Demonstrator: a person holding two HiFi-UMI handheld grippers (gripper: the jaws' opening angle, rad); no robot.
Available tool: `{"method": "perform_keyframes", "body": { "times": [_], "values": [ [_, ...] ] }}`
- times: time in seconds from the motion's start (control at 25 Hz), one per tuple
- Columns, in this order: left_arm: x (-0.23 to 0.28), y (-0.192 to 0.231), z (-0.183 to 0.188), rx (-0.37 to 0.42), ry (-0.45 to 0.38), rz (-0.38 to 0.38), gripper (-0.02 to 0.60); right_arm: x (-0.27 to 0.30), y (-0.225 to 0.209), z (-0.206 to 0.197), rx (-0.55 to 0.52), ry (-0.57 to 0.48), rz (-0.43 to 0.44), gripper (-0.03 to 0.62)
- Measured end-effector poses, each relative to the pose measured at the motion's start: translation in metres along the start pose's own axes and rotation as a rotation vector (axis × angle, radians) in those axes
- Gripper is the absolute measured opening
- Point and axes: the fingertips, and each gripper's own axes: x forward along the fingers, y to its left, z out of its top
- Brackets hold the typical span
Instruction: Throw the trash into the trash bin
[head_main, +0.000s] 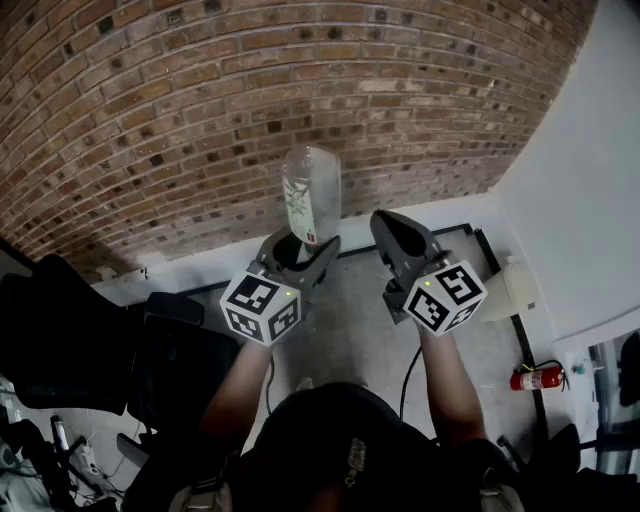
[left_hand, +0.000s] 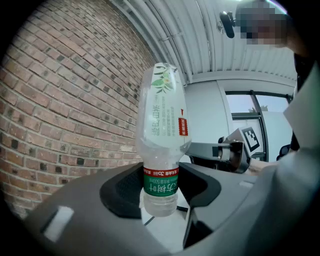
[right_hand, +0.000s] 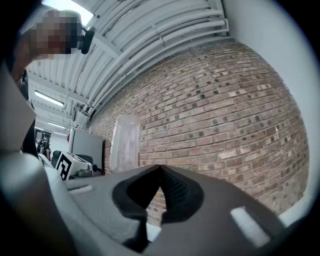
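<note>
A clear plastic bottle (head_main: 310, 195) with a green band stands upright in the air before the brick wall. My left gripper (head_main: 305, 255) is shut on its lower end. In the left gripper view the jaws (left_hand: 160, 192) press on both sides of the bottle's green band (left_hand: 161, 182). Just to the right, beside the bottle, my right gripper (head_main: 395, 235) is held level with its tips touching and nothing in it. Its own view shows the jaws (right_hand: 160, 170) shut, with the bottle (right_hand: 125, 142) off to the left. I see no trash bin in any view.
A brick wall (head_main: 200, 110) fills the space ahead, and a white wall (head_main: 590, 180) stands to the right. On the floor at right lies a red fire extinguisher (head_main: 535, 377). A black chair (head_main: 60, 340) stands at left. A pale object (head_main: 510, 285) sits by the white wall.
</note>
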Motion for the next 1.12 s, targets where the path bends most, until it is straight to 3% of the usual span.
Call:
{"method": "perform_keyframes", "body": {
  "times": [0.64, 0.84, 1.12],
  "values": [
    [0.003, -0.002, -0.004, -0.013, 0.011, -0.020, 0.210, -0.004, -0.004, -0.007, 0.001, 0.031, -0.018, 0.003],
    [0.011, -0.018, -0.011, -0.022, 0.030, -0.096, 0.209, -0.027, -0.013, -0.014, 0.007, 0.049, -0.100, 0.003],
    [0.037, -0.072, -0.031, -0.039, 0.071, -0.275, 0.209, -0.094, -0.035, -0.019, 0.017, 0.053, -0.278, 0.003]
  ]
}}
